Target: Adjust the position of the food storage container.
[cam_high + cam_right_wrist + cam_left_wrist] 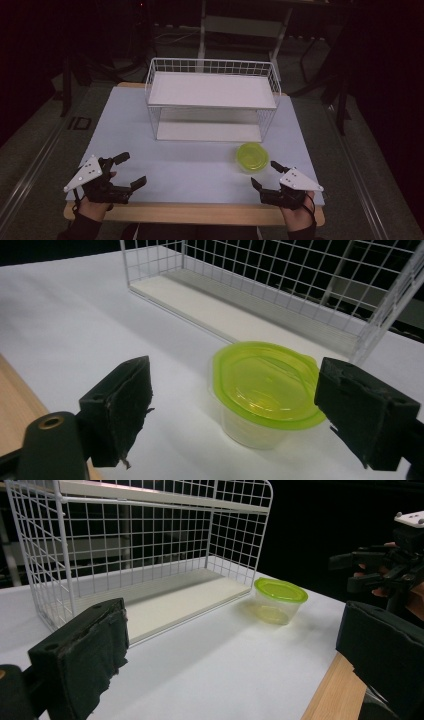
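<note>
Two grippers, left (pixel 128 171) and right (pixel 265 173), wide open, empty, white tabletop (pixel 190 165), dark room.

Your table (pixel 165 170) has a pale white top with a wooden strip along the near edge, under both of your claws. On it, straight ahead of your right claw (pixel 265 175) and just beyond its spread jaws, sits a clear container with a green lid (pixel 252 156). Farther out, past that container and ahead-right of your left claw (pixel 126 171), a white wire rack (pixel 212 100) stands on the top, with a white base board and an upper shelf.
</note>
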The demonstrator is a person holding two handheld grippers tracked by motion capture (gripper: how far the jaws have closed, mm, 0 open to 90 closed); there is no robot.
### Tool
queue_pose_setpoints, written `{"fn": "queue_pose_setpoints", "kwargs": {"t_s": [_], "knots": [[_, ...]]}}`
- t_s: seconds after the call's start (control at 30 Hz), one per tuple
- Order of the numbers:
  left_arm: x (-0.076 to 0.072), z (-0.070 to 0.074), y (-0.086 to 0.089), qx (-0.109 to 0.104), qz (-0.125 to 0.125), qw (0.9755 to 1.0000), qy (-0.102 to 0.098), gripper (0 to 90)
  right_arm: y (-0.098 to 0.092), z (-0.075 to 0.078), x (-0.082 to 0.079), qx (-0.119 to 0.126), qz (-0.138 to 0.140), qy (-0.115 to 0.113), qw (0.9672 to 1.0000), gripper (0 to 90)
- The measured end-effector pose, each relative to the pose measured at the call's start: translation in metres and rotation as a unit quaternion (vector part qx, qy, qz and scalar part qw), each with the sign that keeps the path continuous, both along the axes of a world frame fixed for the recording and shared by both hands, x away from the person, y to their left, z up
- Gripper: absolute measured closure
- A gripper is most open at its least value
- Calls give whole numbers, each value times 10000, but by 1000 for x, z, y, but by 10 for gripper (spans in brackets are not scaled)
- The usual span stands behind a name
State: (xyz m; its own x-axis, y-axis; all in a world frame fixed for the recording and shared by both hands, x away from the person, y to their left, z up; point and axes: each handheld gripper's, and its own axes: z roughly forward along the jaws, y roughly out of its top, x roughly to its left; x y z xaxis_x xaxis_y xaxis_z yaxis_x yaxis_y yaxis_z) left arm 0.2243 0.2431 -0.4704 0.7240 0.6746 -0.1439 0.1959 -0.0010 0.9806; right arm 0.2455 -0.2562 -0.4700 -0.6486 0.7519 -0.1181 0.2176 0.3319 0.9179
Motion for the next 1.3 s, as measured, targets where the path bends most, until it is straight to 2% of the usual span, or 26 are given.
{"fn": "queue_pose_setpoints", "kwargs": {"t_s": [0.13,0.2,0.27,0.33,0.43,0.5,0.57,0.63,0.7,0.8,0.9,0.97,1.0,1.03,1.1,1.17,1.23,1.27,1.3], "knots": [[0,0,0,-1,-1,10000,-17,14,2,2,-2,-65,58,-97,9999,151],[-2,1,-2,26,-29,10000,-79,14,5,3,-5,-62,209,-140,9997,151],[-2,0,-3,77,-56,9999,-70,14,7,5,-7,-160,261,-210,9993,151],[-1,0,-4,119,-64,9999,-66,13,8,7,-8,-137,325,-221,9991,151],[-2,0,-5,99,-103,9999,-54,14,11,17,-15,8,439,-361,9984,139],[-2,0,-4,113,-111,9998,-72,13,12,26,-18,-64,421,-563,9975,140],[-3,1,-4,93,-106,9999,-75,14,13,33,-20,-31,502,-615,9968,138],[-3,1,-5,88,-107,9999,-94,14,14,39,-19,43,566,-560,9968,141],[-3,1,-5,97,-102,9999,-91,14,14,47,-18,10,496,-488,9976,142],[-2,0,-5,95,-111,9999,-55,14,11,57,-15,177,551,-432,9974,139],[-2,0,-5,84,-113,9999,-39,14,9,66,-10,205,356,-394,9984,114],[-2,0,-5,94,-111,9999,-37,13,9,68,-8,234,327,-388,9984,107],[-3,0,-5,108,-124,9999,-46,14,6,71,-2,283,202,-284,9990,109],[-3,0,-5,105,-132,9998,-47,14,5,71,1,259,189,-233,9992,110],[-3,0,-6,115,-131,9998,-53,14,4,72,4,192,31,-276,9994,171],[-3,0,-6,113,-136,9998,-48,14,1,70,10,169,-67,-235,9996,180],[-2,0,-5,107,-138,9998,-47,14,-3,69,15,177,-103,-110,9997,281],[-2,0,-5,91,-134,9999,-48,14,-5,68,18,142,-178,-105,9997,286],[-2,0,-5,91,-129,9999,-49,13,-7,66,22,101,-210,-95,9997,334]]}}
